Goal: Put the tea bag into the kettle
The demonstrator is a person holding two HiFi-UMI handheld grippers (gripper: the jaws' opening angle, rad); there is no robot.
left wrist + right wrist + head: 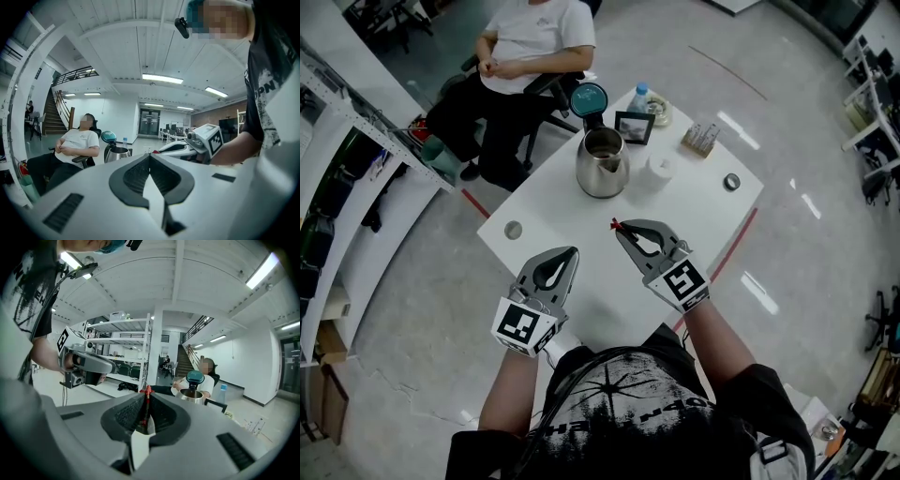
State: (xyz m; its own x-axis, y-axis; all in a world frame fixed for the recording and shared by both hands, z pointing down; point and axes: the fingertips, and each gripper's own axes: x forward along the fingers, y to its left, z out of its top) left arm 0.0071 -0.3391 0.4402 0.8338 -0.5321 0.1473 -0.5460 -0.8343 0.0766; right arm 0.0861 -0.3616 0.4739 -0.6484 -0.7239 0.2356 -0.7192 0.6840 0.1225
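A steel kettle (pixel 602 164) stands on the far part of the white table (pixel 598 286) with its teal lid (pixel 590 97) tipped up and its mouth uncovered. My right gripper (pixel 617 226) hovers in front of it, shut on a thin red tea bag piece (pixel 614 224). In the right gripper view the red tea bag piece (pixel 147 392) sticks out of the closed jaw tips, and the kettle (pixel 191 394) lies ahead to the right. My left gripper (pixel 573 251) is shut and empty, nearer me and left of the right one. The kettle (pixel 117 153) also shows in the left gripper view.
Behind the kettle stand a small picture frame (pixel 634 127), a water bottle (pixel 639 97), a white cup (pixel 660 169) and a small rack (pixel 700 139). A round metal thing (pixel 731 182) lies near the right edge. A person (pixel 525 56) sits beyond the table; shelves line the left.
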